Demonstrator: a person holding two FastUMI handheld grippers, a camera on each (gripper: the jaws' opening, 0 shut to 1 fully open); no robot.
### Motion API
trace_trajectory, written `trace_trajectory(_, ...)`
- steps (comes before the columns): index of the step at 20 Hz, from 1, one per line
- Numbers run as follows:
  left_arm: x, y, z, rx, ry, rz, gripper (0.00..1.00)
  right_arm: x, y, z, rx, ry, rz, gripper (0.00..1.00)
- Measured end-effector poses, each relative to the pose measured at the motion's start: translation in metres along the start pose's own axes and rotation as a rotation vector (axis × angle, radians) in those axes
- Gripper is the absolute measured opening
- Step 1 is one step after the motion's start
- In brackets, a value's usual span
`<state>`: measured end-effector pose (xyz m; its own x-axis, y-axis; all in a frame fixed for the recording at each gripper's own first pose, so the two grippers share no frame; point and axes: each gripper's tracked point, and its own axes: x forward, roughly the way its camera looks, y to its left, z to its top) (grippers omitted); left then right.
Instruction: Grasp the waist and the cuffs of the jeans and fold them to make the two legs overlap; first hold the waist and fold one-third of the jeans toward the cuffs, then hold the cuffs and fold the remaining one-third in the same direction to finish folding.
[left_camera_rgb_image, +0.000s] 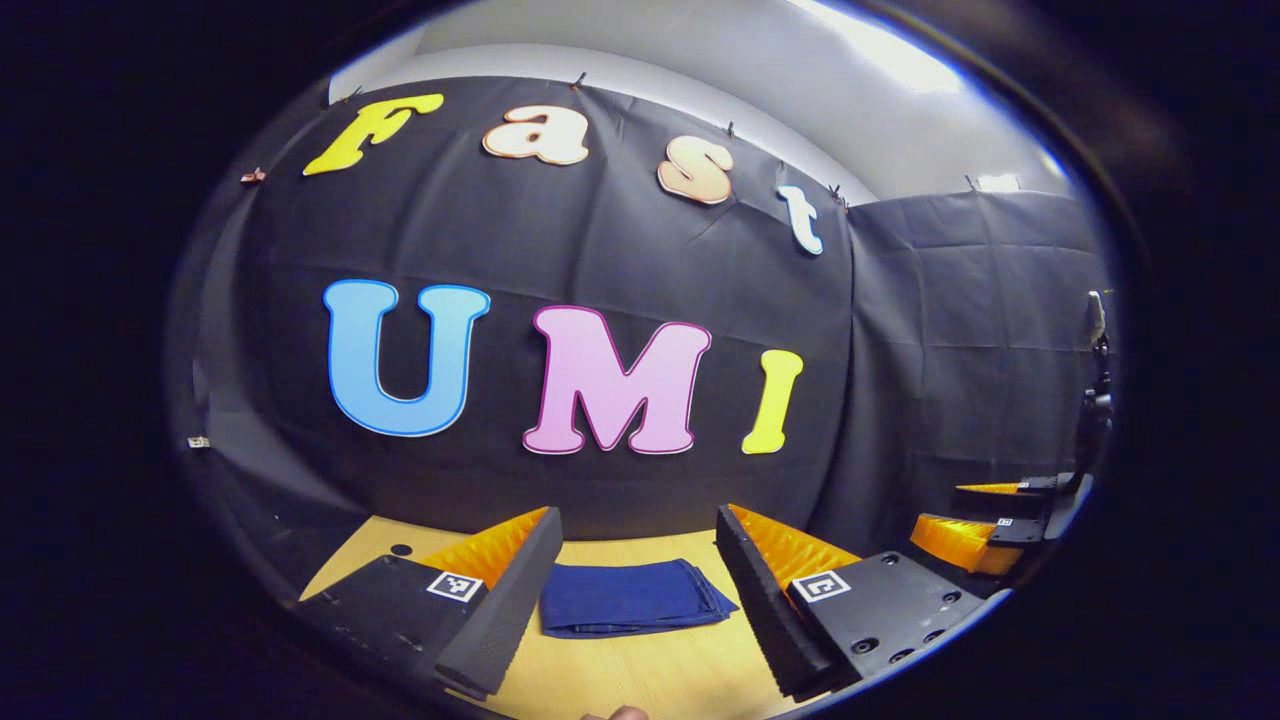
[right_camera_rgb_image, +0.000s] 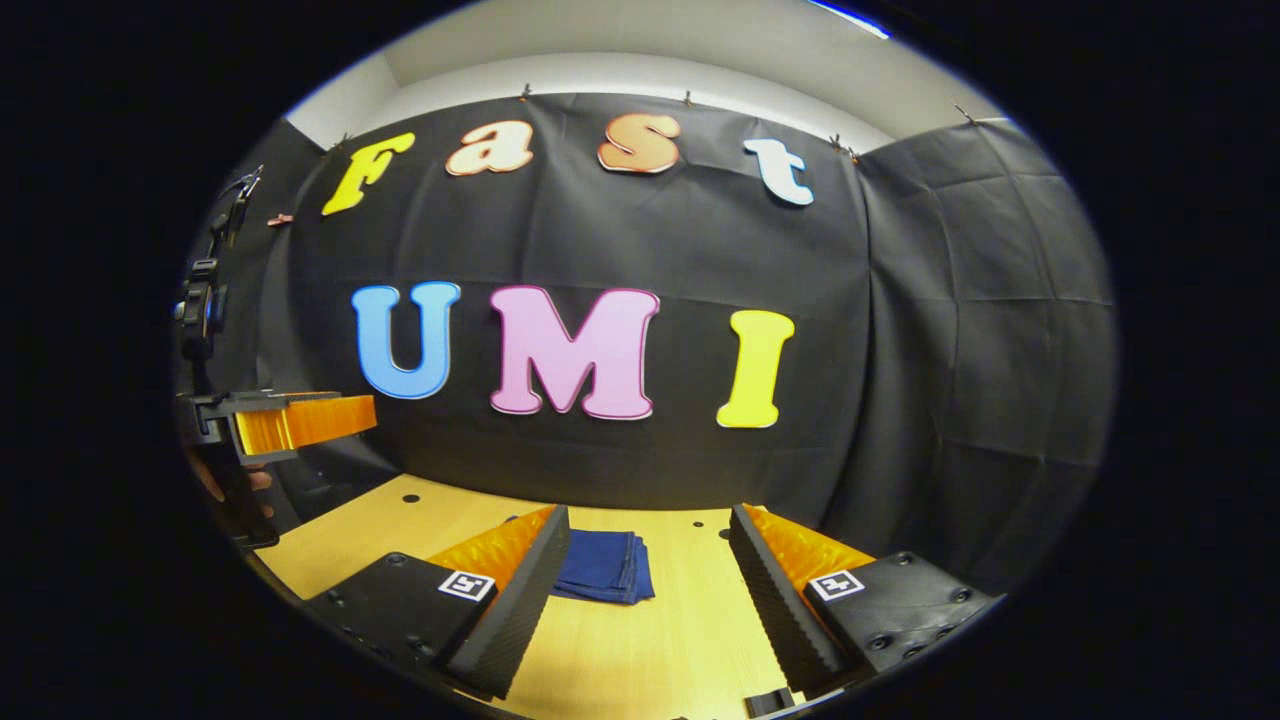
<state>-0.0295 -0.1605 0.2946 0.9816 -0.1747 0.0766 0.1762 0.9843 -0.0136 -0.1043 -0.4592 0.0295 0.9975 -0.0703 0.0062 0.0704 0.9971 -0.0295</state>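
The jeans (left_camera_rgb_image: 632, 597) lie folded on the desk (left_camera_rgb_image: 640, 670), apart from both grippers, left (left_camera_rgb_image: 635, 590) and right (right_camera_rgb_image: 650, 590), fingers spread. A careless brush could undo the stacked layers.

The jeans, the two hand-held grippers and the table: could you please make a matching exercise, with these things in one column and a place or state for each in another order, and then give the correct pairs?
Column one:
1. jeans
2. left hand-held gripper
3. right hand-held gripper
4. table

Column two:
A. pale wood, bearing the cloth
B. open, held over the table, seen at the left edge of the right gripper view
C. folded into a compact blue stack
D. open, seen at the right edge of the left gripper view

Pairs: 1-C, 2-B, 3-D, 4-A
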Motion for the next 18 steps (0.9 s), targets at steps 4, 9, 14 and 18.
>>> trace_trajectory(4, -0.034, 0.008, -0.006, -0.038, 0.012, 0.024, 0.96, -0.026, 0.033, -0.005, -0.001, -0.006, 0.026, 0.97)
trace_trajectory(9, -0.074, 0.037, -0.024, -0.032, 0.024, 0.086, 0.96, -0.043, 0.062, -0.021, -0.007, 0.020, 0.076, 0.97)
trace_trajectory(14, -0.094, 0.047, -0.027, -0.025, 0.045, 0.143, 0.96, -0.036, 0.066, -0.022, 0.010, 0.022, 0.104, 0.97)
trace_trajectory(18, -0.095, 0.048, -0.030, -0.028, 0.050, 0.174, 0.96, -0.030, 0.061, -0.017, 0.025, 0.014, 0.108, 0.97)
